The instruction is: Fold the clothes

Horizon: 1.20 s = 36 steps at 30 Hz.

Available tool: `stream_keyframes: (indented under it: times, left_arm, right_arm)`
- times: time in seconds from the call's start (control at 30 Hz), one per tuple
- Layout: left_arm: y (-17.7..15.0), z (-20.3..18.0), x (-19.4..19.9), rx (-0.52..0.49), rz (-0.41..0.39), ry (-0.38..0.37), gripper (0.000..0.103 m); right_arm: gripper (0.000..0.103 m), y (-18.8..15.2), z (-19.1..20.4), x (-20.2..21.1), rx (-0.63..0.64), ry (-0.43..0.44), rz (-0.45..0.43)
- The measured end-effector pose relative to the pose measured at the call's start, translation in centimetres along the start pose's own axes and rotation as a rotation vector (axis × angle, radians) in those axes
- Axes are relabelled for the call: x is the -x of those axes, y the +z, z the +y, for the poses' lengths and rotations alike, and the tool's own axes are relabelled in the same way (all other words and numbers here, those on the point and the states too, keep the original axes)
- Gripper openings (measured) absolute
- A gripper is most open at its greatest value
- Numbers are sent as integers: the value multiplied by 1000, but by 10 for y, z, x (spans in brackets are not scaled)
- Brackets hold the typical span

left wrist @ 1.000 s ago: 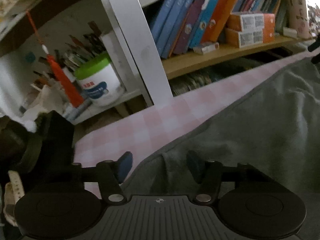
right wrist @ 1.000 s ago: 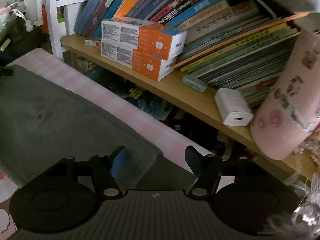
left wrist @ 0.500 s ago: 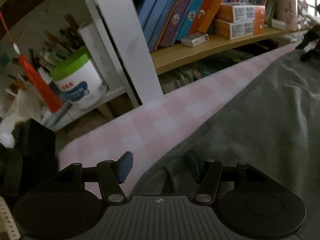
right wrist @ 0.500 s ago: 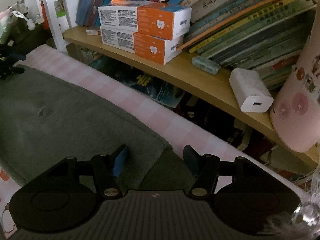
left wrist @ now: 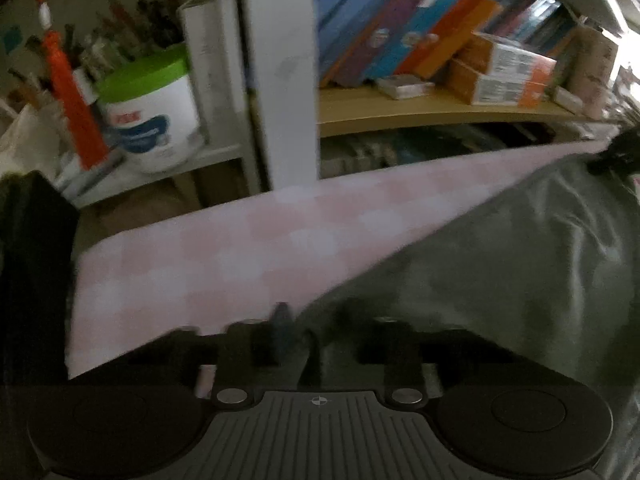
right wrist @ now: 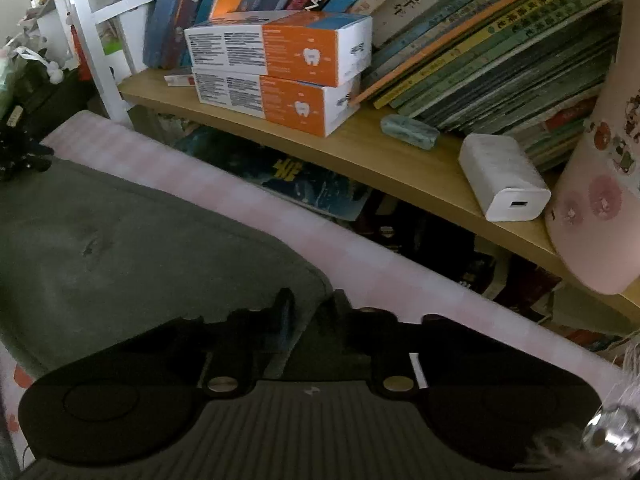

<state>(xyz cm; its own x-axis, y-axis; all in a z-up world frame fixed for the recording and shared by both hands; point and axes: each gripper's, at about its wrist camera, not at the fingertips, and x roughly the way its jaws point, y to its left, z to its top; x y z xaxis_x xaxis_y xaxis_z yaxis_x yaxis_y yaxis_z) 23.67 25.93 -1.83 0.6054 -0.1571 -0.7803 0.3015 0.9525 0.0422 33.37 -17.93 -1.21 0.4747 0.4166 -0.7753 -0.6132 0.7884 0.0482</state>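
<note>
With both claws pinching the far corners, we hold the gray cloth (right wrist: pixel 132 248) flat on the pink checked cover (left wrist: pixel 224 256).

Our left gripper (left wrist: pixel 310 320) has its jaws squeezed onto the cloth's left corner, and the picture there is blurry. Our right gripper (right wrist: pixel 312 304) has its jaws squeezed onto the right corner. The cloth spreads out between our two claws. Just past the cover is a wooden shelf (right wrist: pixel 400 160) full of books, with two orange boxes (right wrist: pixel 280 76) stacked on it and a white charger (right wrist: pixel 504 178) near them. A green-lidded tub (left wrist: pixel 150 116) sits far to the left.
</note>
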Motion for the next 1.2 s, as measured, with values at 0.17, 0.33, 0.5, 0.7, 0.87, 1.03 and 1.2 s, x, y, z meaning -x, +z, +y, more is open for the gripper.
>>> stream_keyframes:
  times: [0.17,0.33,0.5,0.7,0.87,1.03,1.2]
  left_arm:
    - [-1,-29,9,-172,-67,162,12]
    - [3,-37,51,-132,-182,245,12]
    - [-12,-57,118,-132,-318,257,12]
    - [-65,-84,203,-127,-435,233,12]
    - [-115,-115,242,-134,-432,249,12]
    - [-168,-135,256,-94,-368,227,17]
    - [-213,-142,254,-9,-274,207,26]
  right_arm:
    - [14,-5,21,12,54,-179,-129]
    - [14,-9,39,54,104,-249,-261]
    - [14,-33,59,117,146,-301,-408]
    - [14,-101,114,188,179,-302,-502]
    - [15,-176,167,243,301,-243,-527]
    - [16,-240,206,274,355,-175,-410]
    - [18,-281,233,276,378,-125,-312]
